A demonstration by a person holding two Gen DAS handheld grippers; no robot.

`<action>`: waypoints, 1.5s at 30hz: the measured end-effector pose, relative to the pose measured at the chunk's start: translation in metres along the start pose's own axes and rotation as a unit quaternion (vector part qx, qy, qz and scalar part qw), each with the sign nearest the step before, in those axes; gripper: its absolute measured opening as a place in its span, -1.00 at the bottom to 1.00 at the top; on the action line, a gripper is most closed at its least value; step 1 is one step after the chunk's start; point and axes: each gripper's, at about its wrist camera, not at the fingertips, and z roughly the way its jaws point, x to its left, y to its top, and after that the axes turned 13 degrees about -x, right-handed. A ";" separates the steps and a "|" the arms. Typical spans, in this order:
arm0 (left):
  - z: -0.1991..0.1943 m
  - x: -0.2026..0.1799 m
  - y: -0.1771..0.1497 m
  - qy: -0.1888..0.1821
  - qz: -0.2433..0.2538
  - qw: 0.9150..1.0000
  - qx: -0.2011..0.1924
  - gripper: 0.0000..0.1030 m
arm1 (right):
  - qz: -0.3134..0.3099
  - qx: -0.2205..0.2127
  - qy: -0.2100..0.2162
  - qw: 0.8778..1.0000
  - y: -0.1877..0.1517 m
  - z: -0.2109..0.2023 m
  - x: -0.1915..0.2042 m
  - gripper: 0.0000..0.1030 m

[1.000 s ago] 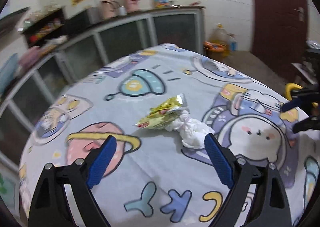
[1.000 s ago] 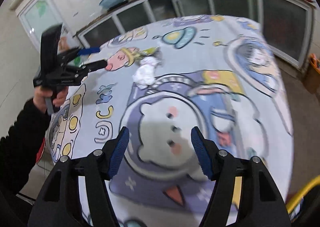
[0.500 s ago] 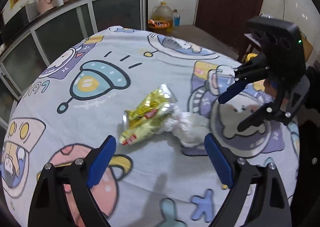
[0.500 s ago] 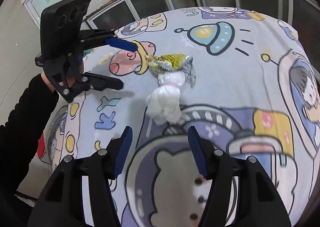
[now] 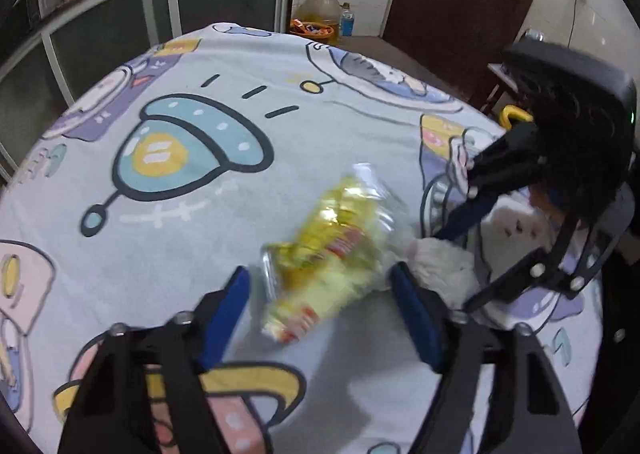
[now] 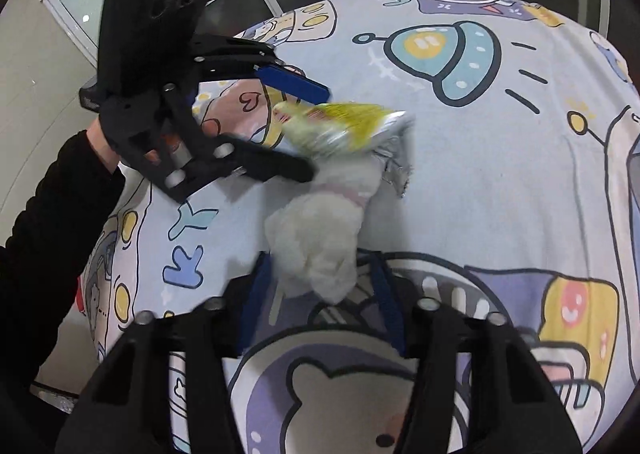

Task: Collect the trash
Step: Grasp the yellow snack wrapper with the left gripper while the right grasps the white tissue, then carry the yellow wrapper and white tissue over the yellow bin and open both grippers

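Yellow foil and white paper: the two scraps I am after lie touching each other near the middle of my worktop, which wears a cartoon space-print cloth. I take the crumpled white tissue as my landmark. The yellow snack wrapper lies just beyond it in my right wrist view, one shiny end resting against the tissue's far side.

My left claw comes down steeply over the wrapper with its blue pads either side of the near end. Its jaws are closing, the wrapper between them, yet I see a gap at each pad, so nothing is gripped so far. From the right wrist view the upper pad sits above the wrapper and the lower finger just beside the tissue's far edge.

My right claw straddles the tissue's near end, half narrowed and closing too; the paper sits between the pads, and the blur keeps me from seeing whether they press on it.

I work one claw to each scrap because they lie together: I judge that taking both at once saves a second reach. Both are light and crushable, so the wrapper may slide on the cloth before the pads bite.
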 end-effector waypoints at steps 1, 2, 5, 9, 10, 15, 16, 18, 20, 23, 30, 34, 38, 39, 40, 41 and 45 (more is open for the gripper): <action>0.001 -0.001 0.001 -0.002 0.002 1.000 -0.002 0.19 | 0.000 0.002 0.002 1.000 0.000 0.001 0.000 -0.31; 0.003 -0.002 0.001 -0.004 0.005 1.000 -0.002 0.00 | 0.001 0.005 0.004 1.000 0.000 0.003 0.000 -0.40; 0.004 -0.003 0.006 -0.022 -0.002 1.000 -0.005 -0.34 | 0.005 0.016 0.002 1.000 -0.002 0.008 -0.002 -0.79; 0.001 -0.010 0.009 -0.021 0.001 1.000 -0.003 -0.48 | 0.008 0.010 0.005 1.000 -0.002 -0.002 -0.003 -0.89; 0.000 -0.011 0.009 -0.021 0.001 1.000 -0.002 -0.51 | 0.009 0.007 0.006 1.000 -0.002 -0.006 -0.002 -0.89; -0.014 -0.022 0.011 -0.017 -0.002 1.000 -0.010 -0.62 | 0.008 -0.004 0.012 1.000 -0.006 -0.027 0.002 -0.91; -0.019 -0.024 0.012 -0.018 -0.008 1.000 -0.016 -0.62 | 0.005 -0.006 0.013 1.000 -0.008 -0.032 0.006 -0.91; -0.029 -0.031 0.012 -0.023 -0.012 0.999 -0.028 -0.63 | 0.000 -0.008 0.017 1.000 -0.013 -0.041 0.012 -0.91; -0.038 -0.041 0.011 -0.020 -0.011 0.999 -0.032 -0.63 | -0.004 -0.014 0.019 1.000 -0.019 -0.052 0.020 -0.91; -0.051 -0.055 0.007 -0.017 -0.012 0.999 -0.041 -0.63 | -0.002 -0.021 0.025 0.999 -0.027 -0.071 0.029 -0.91; -0.080 -0.084 0.002 -0.004 -0.022 0.998 -0.065 -0.63 | -0.015 -0.042 0.023 0.999 -0.049 -0.117 0.053 -0.91; -0.090 -0.101 0.002 0.006 -0.024 0.997 -0.075 -0.63 | -0.014 -0.063 0.017 0.998 -0.064 -0.150 0.060 -0.91; -0.094 -0.126 0.004 0.014 -0.018 0.997 -0.076 -0.63 | -0.012 -0.076 0.004 0.997 -0.080 -0.180 0.061 -0.91; -0.096 -0.131 0.005 0.013 -0.018 0.997 -0.077 -0.63 | -0.010 -0.079 0.002 0.997 -0.084 -0.185 0.061 -0.91; -0.096 -0.135 0.005 0.013 -0.018 0.997 -0.078 -0.63 | -0.006 -0.084 -0.001 0.996 -0.090 -0.194 0.060 -0.91; -0.096 -0.140 0.005 0.015 -0.018 0.997 -0.079 -0.63 | -0.004 -0.087 -0.004 0.996 -0.094 -0.199 0.059 -0.91; -0.090 -0.167 0.008 0.016 -0.012 0.996 -0.083 -0.63 | 0.011 -0.099 -0.015 0.995 -0.116 -0.224 0.054 -0.91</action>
